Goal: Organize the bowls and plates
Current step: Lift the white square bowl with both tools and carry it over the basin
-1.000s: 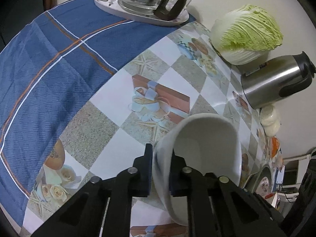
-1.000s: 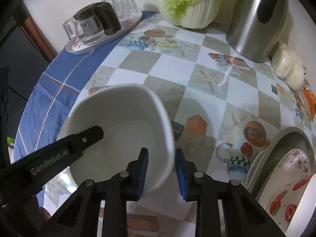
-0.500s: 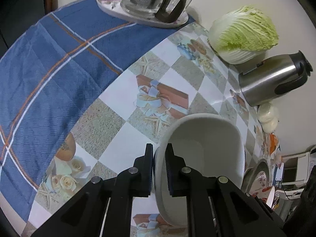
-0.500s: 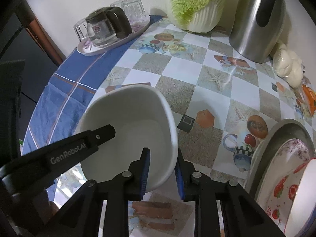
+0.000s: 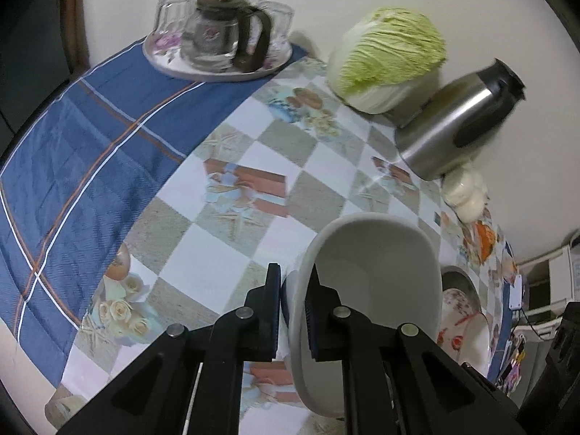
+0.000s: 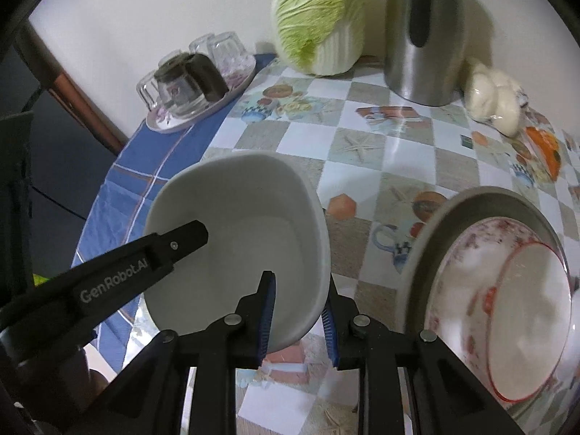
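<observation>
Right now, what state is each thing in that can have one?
White bowl: held off the table, tilted, empty.
Left tool: shut on the bowl's rim.
Right tool: shut on the opposite rim.
Glasses: upside down on a tray.
Kettle: upright, lid on.
Metal basin: holds patterned dishes.

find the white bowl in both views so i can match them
Left wrist: white bowl lower centre-right, its left wall between the left gripper fingers.
Right wrist: bowl centre-left, its right wall between the right gripper fingers.
Shared landmark: cabbage against the wall, beside the steel kettle.
</observation>
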### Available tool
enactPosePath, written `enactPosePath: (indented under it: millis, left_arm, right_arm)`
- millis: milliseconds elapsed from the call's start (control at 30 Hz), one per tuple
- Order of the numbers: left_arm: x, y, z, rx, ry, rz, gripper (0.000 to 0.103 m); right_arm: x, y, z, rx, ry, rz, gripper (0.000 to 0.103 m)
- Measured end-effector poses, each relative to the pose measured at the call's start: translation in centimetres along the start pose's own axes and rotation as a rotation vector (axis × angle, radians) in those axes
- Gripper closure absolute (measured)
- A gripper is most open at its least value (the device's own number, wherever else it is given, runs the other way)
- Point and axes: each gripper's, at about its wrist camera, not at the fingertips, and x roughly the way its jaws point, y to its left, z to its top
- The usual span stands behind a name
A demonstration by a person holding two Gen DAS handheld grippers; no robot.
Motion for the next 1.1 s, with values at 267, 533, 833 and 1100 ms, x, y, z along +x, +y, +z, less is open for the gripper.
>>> enactPosePath:
  millis: [267,533,833,1100]
  left_arm:
    - [-1.1,-4.1,-1.1,0.075,-0.019,-0.004,0.091]
    - [-2.3,-9.3,-2.9,0.169,-0.040,-0.007,0.091]
    - [-2.7,-14.2,-4.8,0.261,-0.056,0.009,0.091]
    - [-2.6,-17.4,-6.4,0.313,-0.056,0.030,0.091]
  right_arm:
    - [-2.5,-3.4,-0.8,0.081,-0.034,0.032,0.075]
    - [-5.3,-7.7,-1.8,0.156,-0.080,0.058,0.075]
    - [-7.9,-12.2,-2.8,0.224,-0.121,0.078,0.075]
    - [-9.6,-15.0,-3.6,0.262,-0.141,0.083,0.075]
